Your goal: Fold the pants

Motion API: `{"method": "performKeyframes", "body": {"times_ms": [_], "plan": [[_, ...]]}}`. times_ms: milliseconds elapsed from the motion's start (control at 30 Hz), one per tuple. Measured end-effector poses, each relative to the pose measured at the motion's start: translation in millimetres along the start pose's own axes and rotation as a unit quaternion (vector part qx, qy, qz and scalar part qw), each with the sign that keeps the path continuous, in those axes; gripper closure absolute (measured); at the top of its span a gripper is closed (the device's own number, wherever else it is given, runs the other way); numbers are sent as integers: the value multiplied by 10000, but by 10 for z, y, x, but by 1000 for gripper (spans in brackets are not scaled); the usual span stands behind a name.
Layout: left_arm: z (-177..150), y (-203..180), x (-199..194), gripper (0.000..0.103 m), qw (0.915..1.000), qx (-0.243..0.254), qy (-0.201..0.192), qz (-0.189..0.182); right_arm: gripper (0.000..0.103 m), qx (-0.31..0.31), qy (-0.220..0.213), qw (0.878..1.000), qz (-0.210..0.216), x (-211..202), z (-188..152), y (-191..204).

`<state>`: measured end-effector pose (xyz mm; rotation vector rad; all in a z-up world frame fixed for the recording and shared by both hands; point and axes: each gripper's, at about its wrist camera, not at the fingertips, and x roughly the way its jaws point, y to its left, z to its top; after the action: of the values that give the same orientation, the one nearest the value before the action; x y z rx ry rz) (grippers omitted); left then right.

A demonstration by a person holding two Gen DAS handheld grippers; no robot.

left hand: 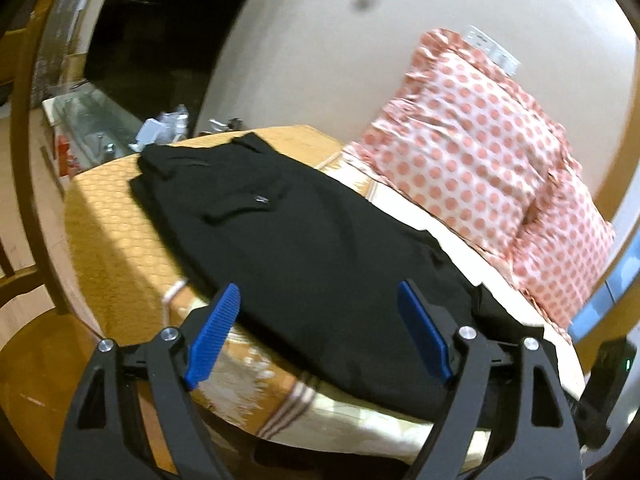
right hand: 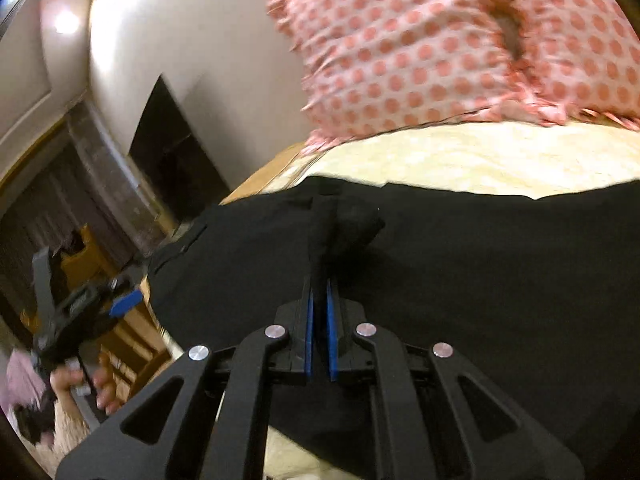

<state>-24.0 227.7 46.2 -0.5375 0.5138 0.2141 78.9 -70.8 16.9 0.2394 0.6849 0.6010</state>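
Observation:
Black pants (left hand: 304, 240) lie flat across the bed, waistband and pockets at the far left end. My left gripper (left hand: 320, 320) is open, its blue pads spread just above the near edge of the pants, holding nothing. In the right wrist view the pants (right hand: 460, 280) fill the middle. My right gripper (right hand: 320, 264) is shut on a pinched-up ridge of the black cloth. The left gripper also shows in the right wrist view (right hand: 120, 304), held in a hand beside the bed.
A pink polka-dot pillow (left hand: 480, 152) leans against the wall behind the pants, also in the right wrist view (right hand: 460, 48). An orange and cream bedspread (left hand: 116, 240) covers the bed. A wooden chair (left hand: 24, 160) stands left. A cluttered side table (left hand: 100, 128) sits beyond.

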Motion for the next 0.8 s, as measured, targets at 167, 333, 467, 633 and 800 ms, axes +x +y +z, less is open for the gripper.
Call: {"method": "performKeyframes", "body": {"times_ms": [167, 333, 467, 633, 800], "plan": [[52, 189, 18, 22, 9995, -215, -7, 244, 95, -497, 366, 9980, -166, 144, -152, 126], [109, 386, 56, 22, 9982, -499, 71, 312, 58, -944, 622, 9936, 44, 85, -242, 262], [171, 527, 97, 22, 9968, -731, 113, 305, 50, -717, 277, 9969, 196, -17, -184, 239], [282, 633, 199, 22, 9955, -852, 188, 382, 47, -604, 614, 9963, 59, 114, -204, 132], [444, 758, 350, 22, 9922, -1117, 389, 387, 47, -159, 536, 9980, 308, 63, -187, 23]]}}
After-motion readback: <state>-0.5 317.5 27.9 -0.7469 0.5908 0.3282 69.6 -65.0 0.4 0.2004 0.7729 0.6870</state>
